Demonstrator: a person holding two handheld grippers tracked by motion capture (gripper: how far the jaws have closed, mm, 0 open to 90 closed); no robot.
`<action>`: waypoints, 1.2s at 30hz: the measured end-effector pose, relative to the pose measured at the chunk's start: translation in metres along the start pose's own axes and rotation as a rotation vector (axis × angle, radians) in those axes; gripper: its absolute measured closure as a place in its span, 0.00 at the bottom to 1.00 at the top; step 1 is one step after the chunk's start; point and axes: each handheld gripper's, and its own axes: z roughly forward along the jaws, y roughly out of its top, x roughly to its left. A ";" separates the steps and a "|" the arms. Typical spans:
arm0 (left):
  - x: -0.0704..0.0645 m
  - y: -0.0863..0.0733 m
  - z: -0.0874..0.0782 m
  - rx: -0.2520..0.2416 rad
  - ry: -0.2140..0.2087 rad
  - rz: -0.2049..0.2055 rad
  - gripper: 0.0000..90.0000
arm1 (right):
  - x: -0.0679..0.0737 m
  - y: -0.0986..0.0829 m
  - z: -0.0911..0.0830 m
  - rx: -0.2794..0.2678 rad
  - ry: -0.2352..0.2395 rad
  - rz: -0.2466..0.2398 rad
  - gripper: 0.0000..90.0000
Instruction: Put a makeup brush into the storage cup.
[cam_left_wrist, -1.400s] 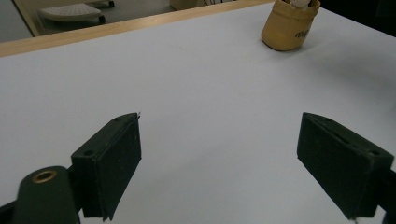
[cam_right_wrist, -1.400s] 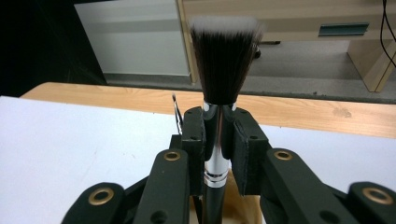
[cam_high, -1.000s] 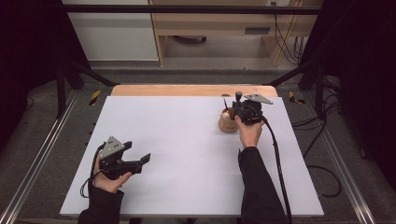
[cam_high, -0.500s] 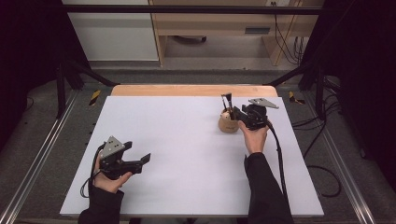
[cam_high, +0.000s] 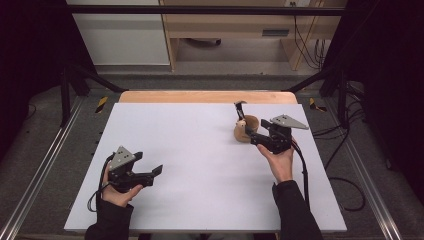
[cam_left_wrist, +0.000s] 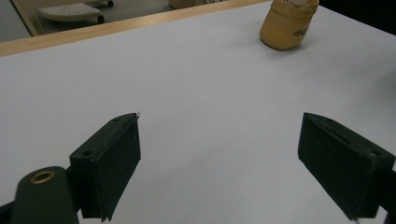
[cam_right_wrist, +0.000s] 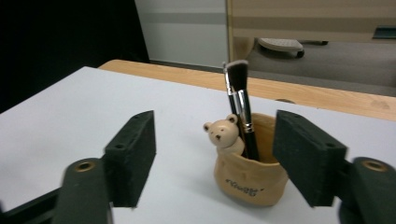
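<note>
A tan pouch-shaped holder (cam_right_wrist: 250, 175) with a small bear figure (cam_right_wrist: 223, 133) on its rim stands on the white table (cam_high: 200, 145), toward the far right. A black makeup brush (cam_right_wrist: 240, 105) stands upright in it, bristles up. My right gripper (cam_right_wrist: 215, 154) is open just short of the holder, its jaws wide on either side without touching it. In the high view the right gripper (cam_high: 255, 137) sits right of the holder (cam_high: 246, 129). My left gripper (cam_high: 150, 175) rests open at the near left, holding nothing. From the left gripper (cam_left_wrist: 222, 130), the holder (cam_left_wrist: 287, 25) is far off.
A wooden strip (cam_high: 205, 96) borders the table's far edge. Beyond it stand a wooden desk frame (cam_high: 225, 30) and a white cabinet (cam_high: 120, 35). Metal rails (cam_high: 45, 165) run along both sides, and cables (cam_high: 345, 185) lie on the floor at the right.
My right gripper has drawn back from the holder toward the person. The brush stays upright in the holder. The left gripper has not moved.
</note>
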 end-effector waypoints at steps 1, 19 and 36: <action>0.000 0.000 0.000 0.000 0.001 0.000 0.14 | 0.002 -0.001 -0.003 0.002 0.010 -0.005 0.29; 0.001 -0.002 0.001 0.007 0.010 0.001 0.13 | 0.008 -0.027 -0.039 0.042 0.071 -0.067 0.07; 0.000 -0.003 0.002 0.014 0.008 0.004 0.12 | -0.002 -0.056 -0.058 0.064 0.055 -0.077 0.04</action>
